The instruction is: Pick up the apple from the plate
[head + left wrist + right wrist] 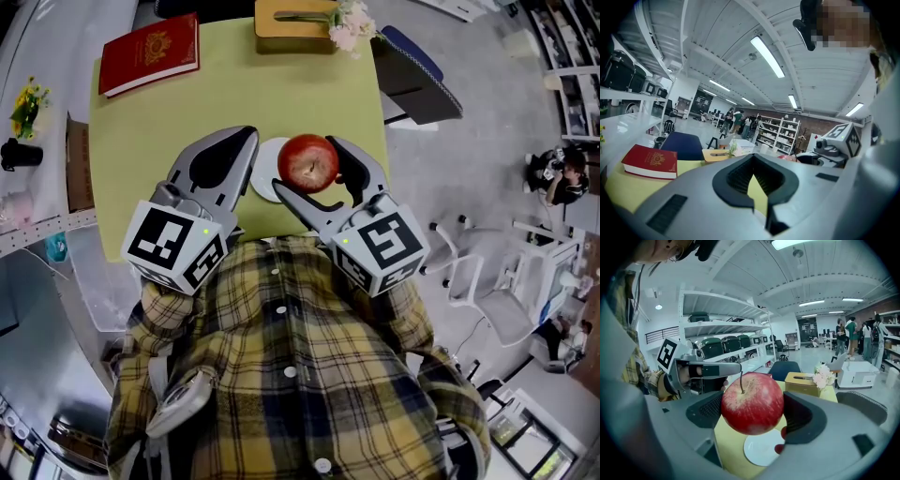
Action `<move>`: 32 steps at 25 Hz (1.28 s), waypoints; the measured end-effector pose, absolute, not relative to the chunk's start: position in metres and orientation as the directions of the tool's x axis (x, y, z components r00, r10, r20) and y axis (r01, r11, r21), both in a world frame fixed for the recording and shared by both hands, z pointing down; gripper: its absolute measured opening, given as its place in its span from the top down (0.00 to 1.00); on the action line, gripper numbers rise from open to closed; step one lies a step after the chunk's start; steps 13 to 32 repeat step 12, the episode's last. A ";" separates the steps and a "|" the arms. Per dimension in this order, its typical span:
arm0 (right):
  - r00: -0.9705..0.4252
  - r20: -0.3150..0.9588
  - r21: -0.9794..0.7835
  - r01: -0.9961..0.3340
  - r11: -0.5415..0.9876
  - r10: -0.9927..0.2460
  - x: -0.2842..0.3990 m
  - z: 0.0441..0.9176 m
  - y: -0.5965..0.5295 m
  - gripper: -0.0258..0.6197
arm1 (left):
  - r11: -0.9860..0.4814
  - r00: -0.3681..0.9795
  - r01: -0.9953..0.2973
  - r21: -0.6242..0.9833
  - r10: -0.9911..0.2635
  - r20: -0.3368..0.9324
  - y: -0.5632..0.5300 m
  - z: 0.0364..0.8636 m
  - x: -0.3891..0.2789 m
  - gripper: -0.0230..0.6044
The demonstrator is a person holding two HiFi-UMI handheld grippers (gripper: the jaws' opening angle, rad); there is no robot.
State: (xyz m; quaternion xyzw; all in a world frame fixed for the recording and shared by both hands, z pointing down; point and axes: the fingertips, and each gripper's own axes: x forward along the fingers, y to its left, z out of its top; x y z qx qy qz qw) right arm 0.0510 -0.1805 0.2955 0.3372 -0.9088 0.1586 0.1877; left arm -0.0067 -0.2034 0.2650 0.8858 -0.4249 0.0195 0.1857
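Right gripper (311, 167) jaws clamp apple (752, 403) above plate (759, 453); left gripper (248, 137) jaws together.

**A:** How many tongs?

**B:** Two: the left tongs (242, 141) and the right tongs (312, 167).

**A:** Any fruit?

**B:** One apple (307, 161), between the jaws of the right tongs.

**A:** Plates?

**B:** One plate (265, 180), lying between the tips of the two tongs.

**A:** What else is on the surface (187, 112)?

**B:** Well beyond the left tongs, one red book (150, 52). Beyond the right tongs, one wooden box (291, 23), with one bunch of flowers (349, 26) touching it.

**A:** Chairs?

**B:** One dark chair (412, 70) drawn up at the surface's edge, out past the right tongs.
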 end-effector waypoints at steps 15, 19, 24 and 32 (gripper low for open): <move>-0.700 0.436 -0.141 -0.673 0.726 -0.565 0.060 0.287 -0.173 0.37 | -0.701 0.726 -0.687 0.192 -0.647 0.233 -0.205 0.237 -0.005 0.95; -0.700 0.436 -0.141 -0.673 0.726 -0.565 0.060 0.287 -0.173 0.37 | -0.701 0.726 -0.687 0.192 -0.647 0.233 -0.205 0.237 -0.005 0.95; -0.700 0.436 -0.141 -0.673 0.726 -0.565 0.060 0.287 -0.173 0.37 | -0.701 0.726 -0.687 0.192 -0.647 0.233 -0.205 0.237 -0.005 0.95; -0.700 0.436 -0.141 -0.673 0.726 -0.565 0.060 0.287 -0.173 0.37 | -0.701 0.726 -0.687 0.192 -0.647 0.233 -0.205 0.237 -0.005 0.95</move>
